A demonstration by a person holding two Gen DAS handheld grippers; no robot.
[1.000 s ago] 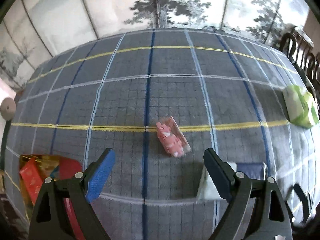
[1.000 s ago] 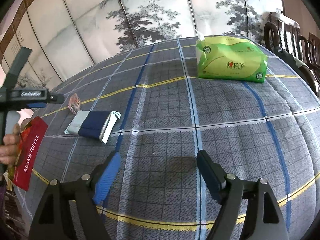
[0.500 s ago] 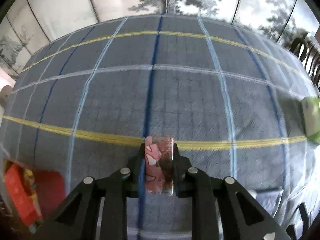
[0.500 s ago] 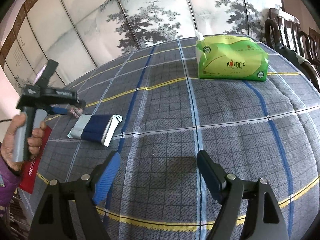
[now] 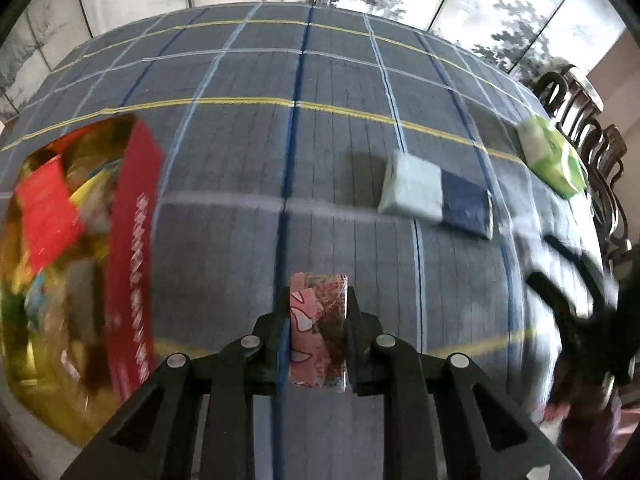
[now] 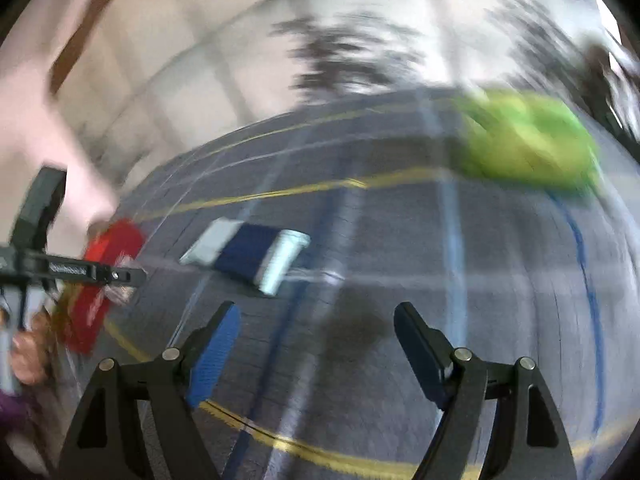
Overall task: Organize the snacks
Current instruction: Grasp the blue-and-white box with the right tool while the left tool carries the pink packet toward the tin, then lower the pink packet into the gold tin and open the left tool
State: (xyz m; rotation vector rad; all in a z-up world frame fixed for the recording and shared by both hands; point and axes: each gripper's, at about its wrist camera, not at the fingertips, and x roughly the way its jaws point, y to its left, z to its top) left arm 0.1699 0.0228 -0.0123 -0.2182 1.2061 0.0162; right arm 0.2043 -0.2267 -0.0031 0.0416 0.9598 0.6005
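My left gripper point(image 5: 318, 312) is shut on a small pink snack packet point(image 5: 318, 332), held above the checked tablecloth. Just left of it sits the red snack box point(image 5: 132, 240), open, gold-lined, with several packets inside. A blue-and-white packet point(image 5: 436, 196) lies on the cloth further right. In the blurred right wrist view my right gripper point(image 6: 316, 340) hangs open over the cloth with nothing between its fingers. That view shows the blue-and-white packet point(image 6: 248, 254) ahead of it, and the left gripper point(image 6: 120, 280) at the far left beside the red box point(image 6: 104, 280).
A green tissue pack point(image 5: 552, 160) lies at the table's right edge, also blurred green point(image 6: 524, 140) in the right wrist view. Dark wooden chairs point(image 5: 588, 128) stand beyond that edge. A painted screen backs the table. A person's hand point(image 6: 24, 356) holds the left gripper.
My left gripper closed on the pink packet, lifted it and carried it left toward the red box. The right gripper stayed open and turned, blurring its view.
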